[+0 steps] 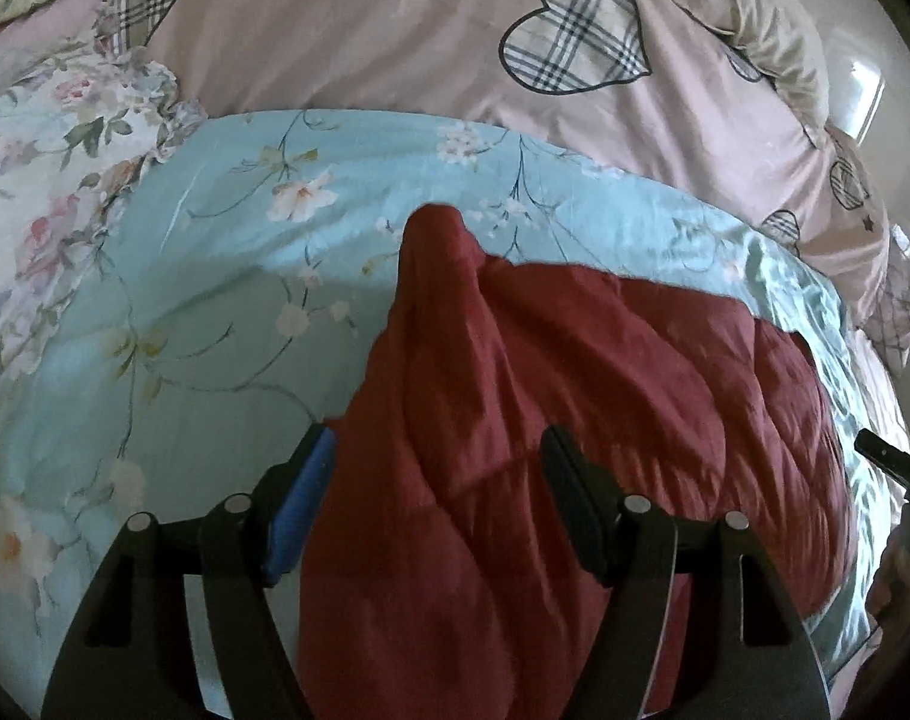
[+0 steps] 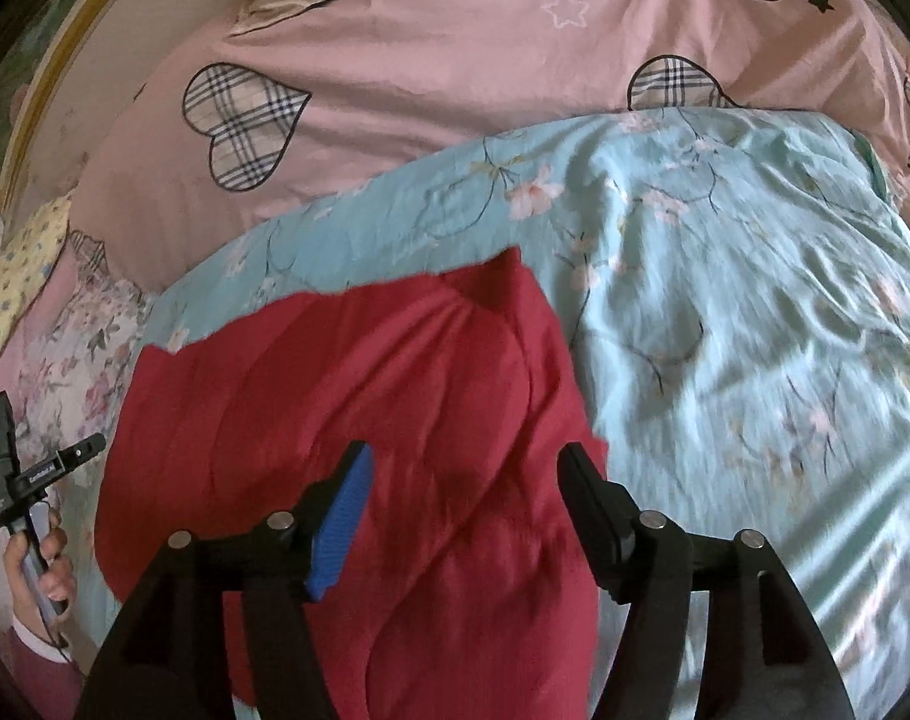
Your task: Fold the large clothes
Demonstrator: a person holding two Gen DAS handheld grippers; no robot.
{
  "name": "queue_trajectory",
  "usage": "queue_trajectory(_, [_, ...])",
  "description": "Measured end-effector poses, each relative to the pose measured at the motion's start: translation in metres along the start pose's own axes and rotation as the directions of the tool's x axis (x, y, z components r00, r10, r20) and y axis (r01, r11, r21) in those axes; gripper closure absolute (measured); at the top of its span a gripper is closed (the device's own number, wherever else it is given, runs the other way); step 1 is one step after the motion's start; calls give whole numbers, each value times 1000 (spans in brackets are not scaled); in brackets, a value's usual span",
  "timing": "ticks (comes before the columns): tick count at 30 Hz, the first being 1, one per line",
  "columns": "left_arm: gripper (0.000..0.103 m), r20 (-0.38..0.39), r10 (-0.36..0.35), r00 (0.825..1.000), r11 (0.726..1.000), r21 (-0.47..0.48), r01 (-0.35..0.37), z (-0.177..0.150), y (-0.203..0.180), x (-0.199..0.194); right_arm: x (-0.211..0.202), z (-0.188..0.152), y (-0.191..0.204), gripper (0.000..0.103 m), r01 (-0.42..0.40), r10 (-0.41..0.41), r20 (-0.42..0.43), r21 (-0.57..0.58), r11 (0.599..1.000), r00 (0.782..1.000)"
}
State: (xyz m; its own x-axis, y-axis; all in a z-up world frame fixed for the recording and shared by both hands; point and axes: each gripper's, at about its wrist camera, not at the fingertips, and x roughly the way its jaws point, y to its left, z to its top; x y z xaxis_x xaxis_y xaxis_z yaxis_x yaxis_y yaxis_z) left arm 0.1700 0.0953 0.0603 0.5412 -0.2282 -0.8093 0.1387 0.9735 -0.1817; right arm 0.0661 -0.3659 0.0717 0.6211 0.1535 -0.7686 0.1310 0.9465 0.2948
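A dark red quilted garment [image 1: 574,396] lies bunched on a light blue floral cover [image 1: 215,276]; one sleeve-like end sticks up at its far edge. My left gripper [image 1: 437,450] is open just above the garment's left part, holding nothing. In the right wrist view the same red garment [image 2: 359,396] lies on the blue cover [image 2: 724,300]. My right gripper [image 2: 463,468] is open over the garment's right edge, holding nothing.
A pink quilt with plaid hearts [image 1: 347,30] covers the far side of the bed. A floral pillow [image 1: 47,138] lies far left. The left handheld device and hand [image 2: 23,492] show at the right view's left edge. Floor shows past the bed's right side [image 1: 862,96].
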Motion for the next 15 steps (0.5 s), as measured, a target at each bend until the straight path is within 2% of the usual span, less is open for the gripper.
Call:
queue_trajectory(8, [30, 3, 7, 1000, 1000, -13, -7, -41, 5, -25, -26, -42, 4, 33, 2, -2, -14, 3, 1000, 1000])
queue_trajectory(15, [28, 12, 40, 999, 999, 9, -40, -73, 2, -46, -48, -71, 15, 29, 18, -18, -4, -22, 1000, 1000])
